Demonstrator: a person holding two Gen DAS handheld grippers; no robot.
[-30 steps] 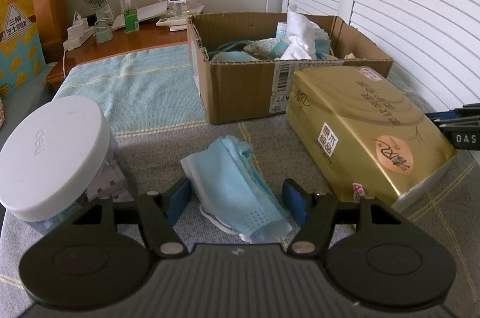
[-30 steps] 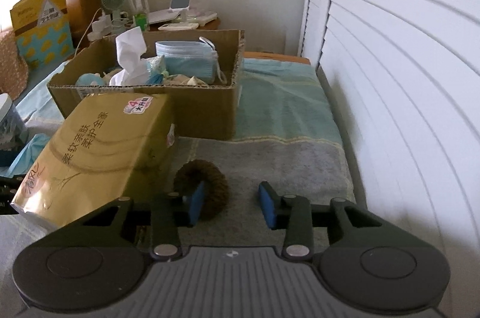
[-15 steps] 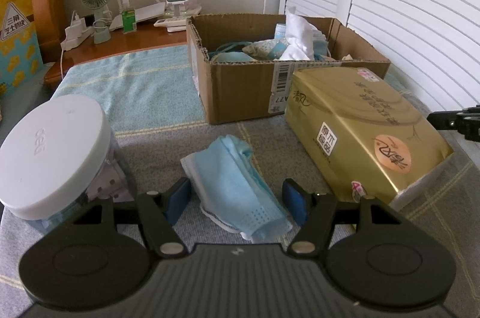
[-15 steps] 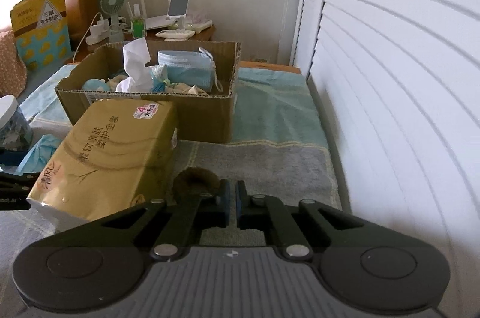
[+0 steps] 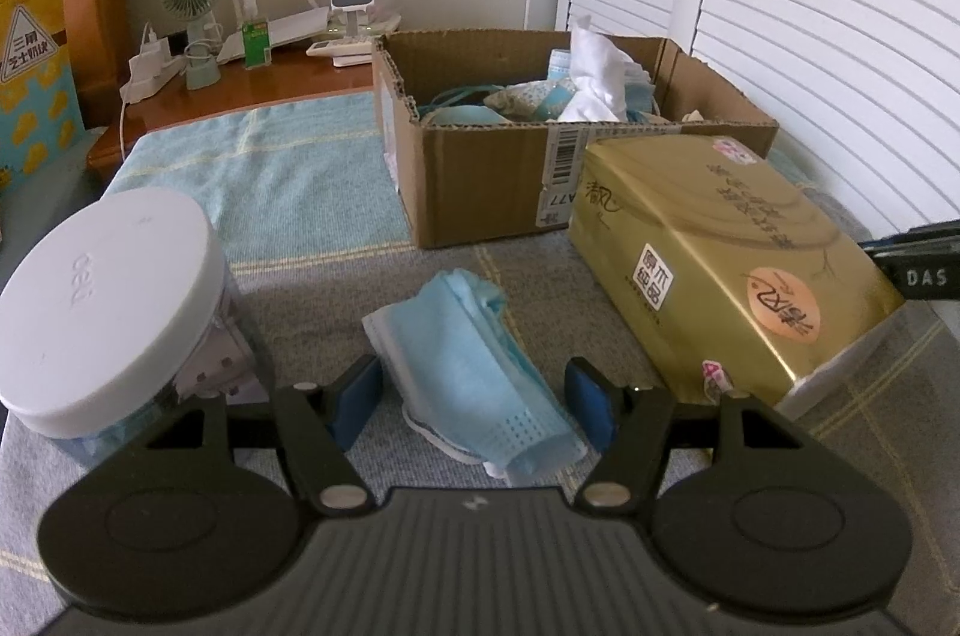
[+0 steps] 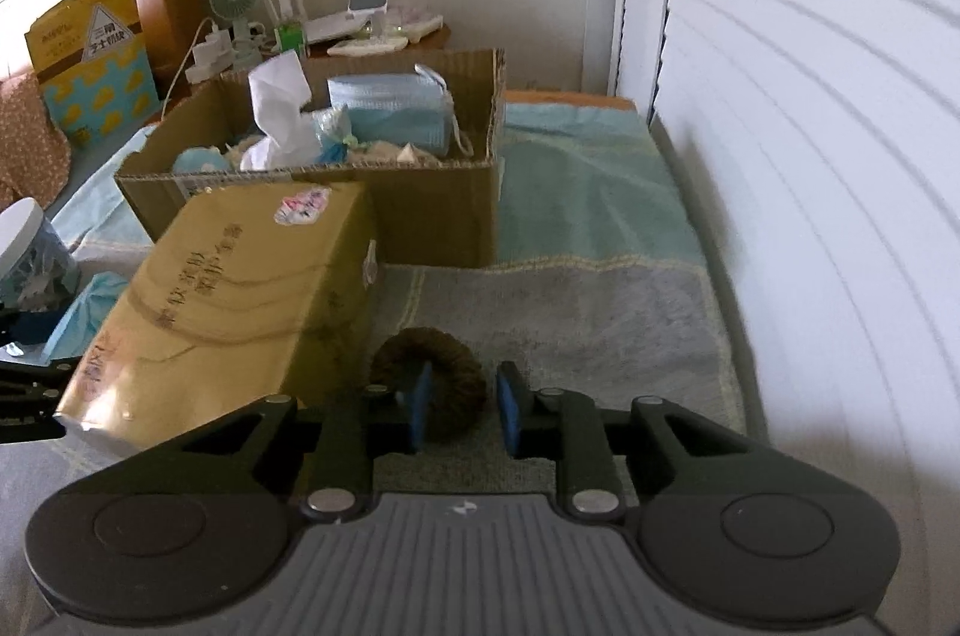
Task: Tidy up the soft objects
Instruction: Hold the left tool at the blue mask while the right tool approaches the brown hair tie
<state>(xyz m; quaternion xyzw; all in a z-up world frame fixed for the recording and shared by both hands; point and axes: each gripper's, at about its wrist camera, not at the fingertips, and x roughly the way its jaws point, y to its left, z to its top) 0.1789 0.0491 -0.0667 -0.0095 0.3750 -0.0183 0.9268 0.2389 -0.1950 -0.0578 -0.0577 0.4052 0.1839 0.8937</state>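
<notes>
A stack of blue face masks [image 5: 474,366] lies on the grey blanket between the fingers of my open left gripper [image 5: 474,405], which do not press it. A brown fuzzy scrunchie [image 6: 429,387] lies on the blanket beside a gold tissue pack [image 6: 234,294]. My right gripper [image 6: 462,411] is open around the scrunchie's right side, with its left pad over the ring's middle. A cardboard box [image 5: 498,168] behind holds masks, tissue and other soft items; it also shows in the right wrist view [image 6: 444,204].
A jar with a white lid [image 5: 102,300] stands left of the masks. The gold tissue pack [image 5: 720,264] lies right of them. A white louvred door [image 6: 810,156] runs along the right. A nightstand [image 5: 252,84] with a fan and chargers is behind.
My right gripper was open, shut half a second ago while drawn back, and now is open again, forward around the scrunchie. My left gripper has stayed open over the masks.
</notes>
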